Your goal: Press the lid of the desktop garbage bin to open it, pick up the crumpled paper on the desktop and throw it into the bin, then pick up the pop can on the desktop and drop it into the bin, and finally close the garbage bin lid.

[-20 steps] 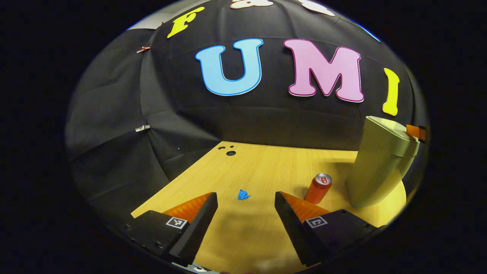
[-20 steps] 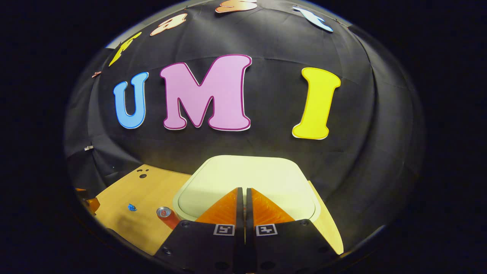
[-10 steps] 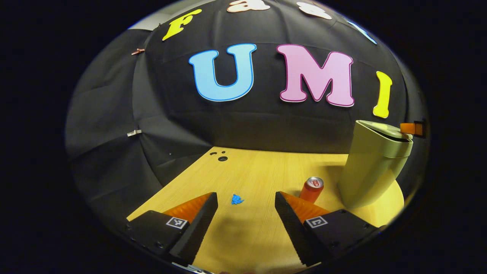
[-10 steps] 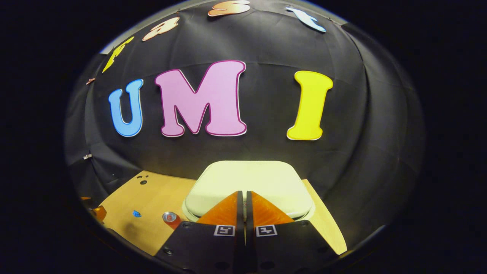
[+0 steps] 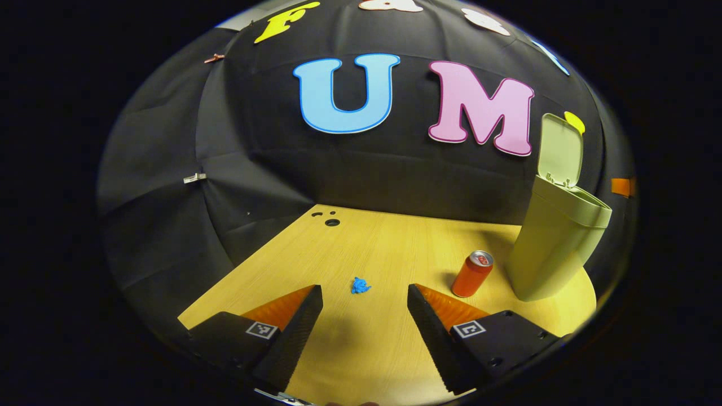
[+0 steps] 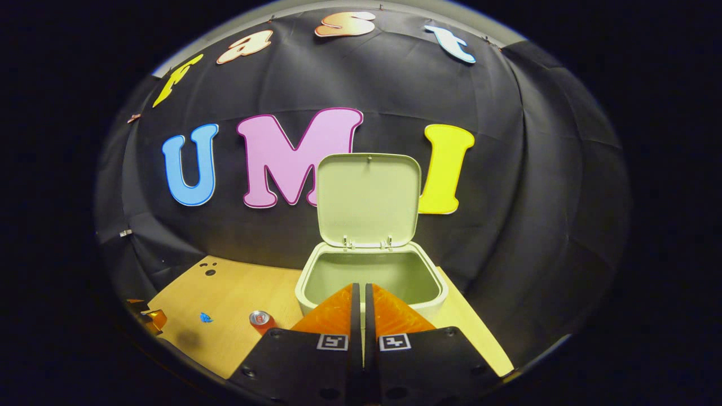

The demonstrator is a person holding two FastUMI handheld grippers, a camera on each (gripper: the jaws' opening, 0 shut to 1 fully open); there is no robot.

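The pale green garbage bin (image 6: 369, 282) stands on the wooden table with its lid (image 6: 368, 198) swung upright and the inside bare. My right gripper (image 6: 359, 290) hovers just above the bin's near rim, shut with nothing between its fingers. In the left gripper view the bin (image 5: 555, 242) stands at the right with its lid (image 5: 559, 149) raised. An orange pop can (image 5: 472, 274) stands upright just left of it. A small blue crumpled paper (image 5: 359, 286) lies on the table, ahead of my open left gripper (image 5: 364, 293). The can (image 6: 260, 320) and the paper (image 6: 205, 318) lie left of the bin.
The wooden table (image 5: 395, 248) has small round holes (image 5: 331, 221) near its far left corner. Black cloth walls close in behind and to both sides. The other gripper's tip (image 5: 622, 186) pokes in beyond the bin in the left gripper view.
The bin's lid has sprung from shut to upright. My right gripper has lifted off the lid and drawn back a little. My left gripper has barely shifted.
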